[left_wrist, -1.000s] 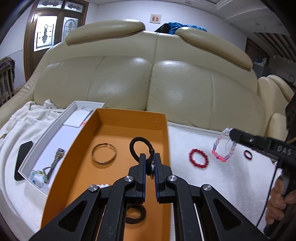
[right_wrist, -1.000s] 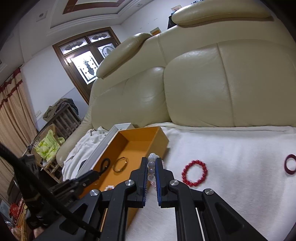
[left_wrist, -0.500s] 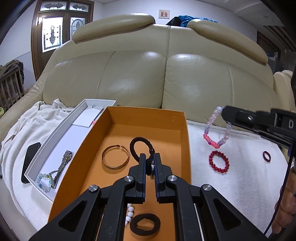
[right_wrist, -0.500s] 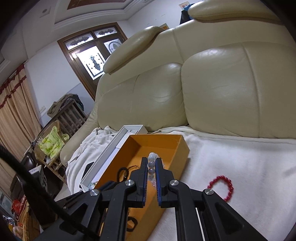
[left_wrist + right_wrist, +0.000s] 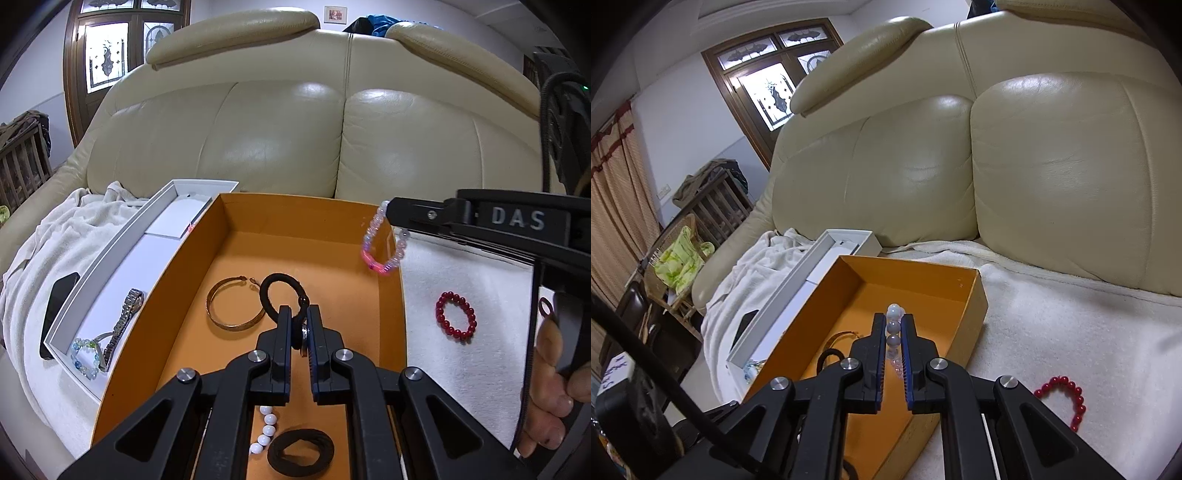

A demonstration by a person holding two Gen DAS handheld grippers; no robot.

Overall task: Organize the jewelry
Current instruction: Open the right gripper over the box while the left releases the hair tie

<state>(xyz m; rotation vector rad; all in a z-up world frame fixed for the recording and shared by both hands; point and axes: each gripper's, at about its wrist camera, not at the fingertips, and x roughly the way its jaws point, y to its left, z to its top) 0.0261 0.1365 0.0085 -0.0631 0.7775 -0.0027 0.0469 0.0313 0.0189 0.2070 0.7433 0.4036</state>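
Observation:
My left gripper (image 5: 299,314) is shut on a black hair tie (image 5: 275,295) with a small charm, held over the orange box (image 5: 306,214). My right gripper (image 5: 894,325) is shut on a pink and clear bead bracelet (image 5: 380,243), which hangs over the box's right wall; its beads show between the fingers in the right wrist view (image 5: 894,326). In the box lie a gold bangle (image 5: 232,306), a white bead string (image 5: 264,430) and a black scrunchie (image 5: 301,450). A red bead bracelet (image 5: 455,314) lies on the white towel (image 5: 461,350) to the right.
A white tray (image 5: 110,273) left of the orange box holds a metal watch (image 5: 123,325) and a blue-green bead bracelet (image 5: 85,356). A dark phone (image 5: 57,310) lies on the towel beside it. A dark red ring (image 5: 545,306) lies far right. The cream sofa back (image 5: 295,129) rises behind.
My right gripper has carried the pink bead bracelet left, from above the towel to over the orange box's right wall. My left gripper has kept hold of the hair tie over the box.

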